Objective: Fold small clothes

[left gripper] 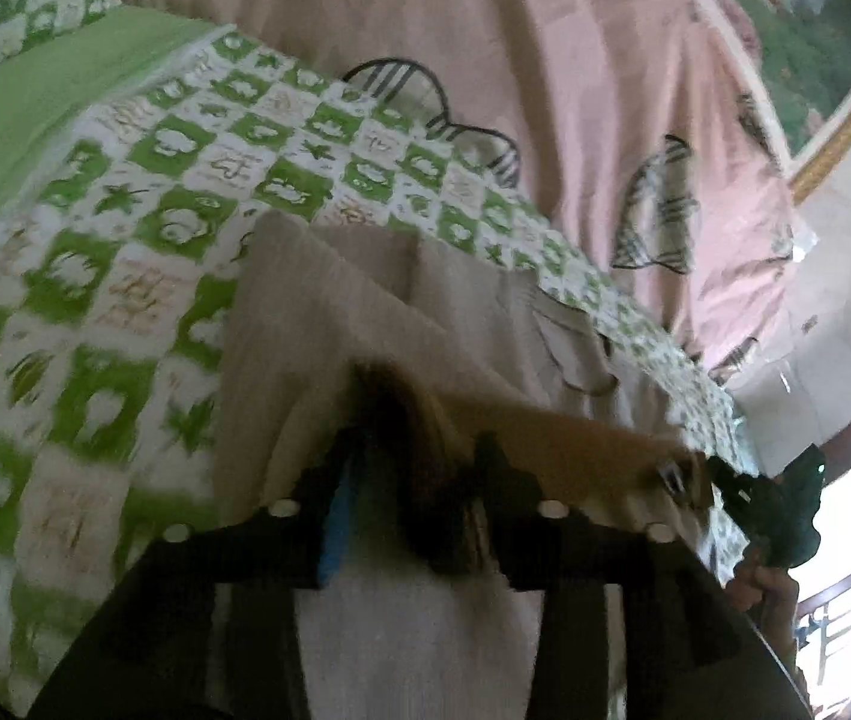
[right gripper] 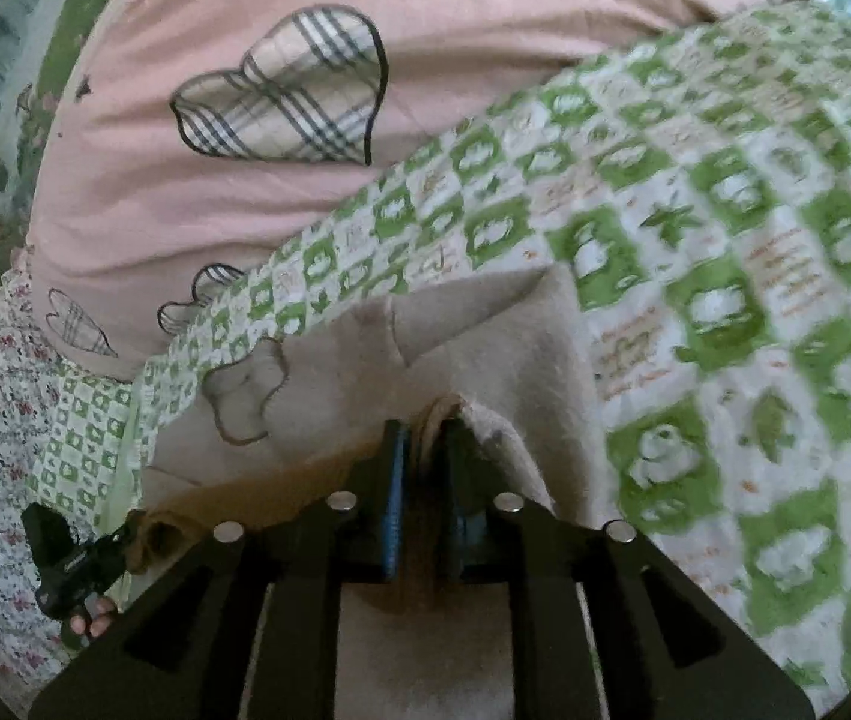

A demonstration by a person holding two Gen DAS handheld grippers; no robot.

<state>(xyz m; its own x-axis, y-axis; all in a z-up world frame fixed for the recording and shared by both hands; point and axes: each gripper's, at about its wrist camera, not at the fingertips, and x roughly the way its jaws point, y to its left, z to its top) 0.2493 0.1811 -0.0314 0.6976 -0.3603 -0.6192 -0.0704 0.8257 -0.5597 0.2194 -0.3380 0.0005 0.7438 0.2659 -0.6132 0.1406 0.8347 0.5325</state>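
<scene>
A: What's on the left?
B: The left gripper (left gripper: 425, 450) has its jaws parted, the beige garment's (left gripper: 365, 312) folded edge between them, not pinched.
A: And the garment?
B: It lies on the green-checked bedsheet (left gripper: 125, 210), a pink blanket (left gripper: 545, 90) behind.
A: The right?
B: The right gripper (right gripper: 425, 450) has narrow jaws pinching the garment's hem.

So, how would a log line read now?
fold underway | beige garment on green-checked bedspread | right gripper pinches hem | left gripper jaws apart
</scene>
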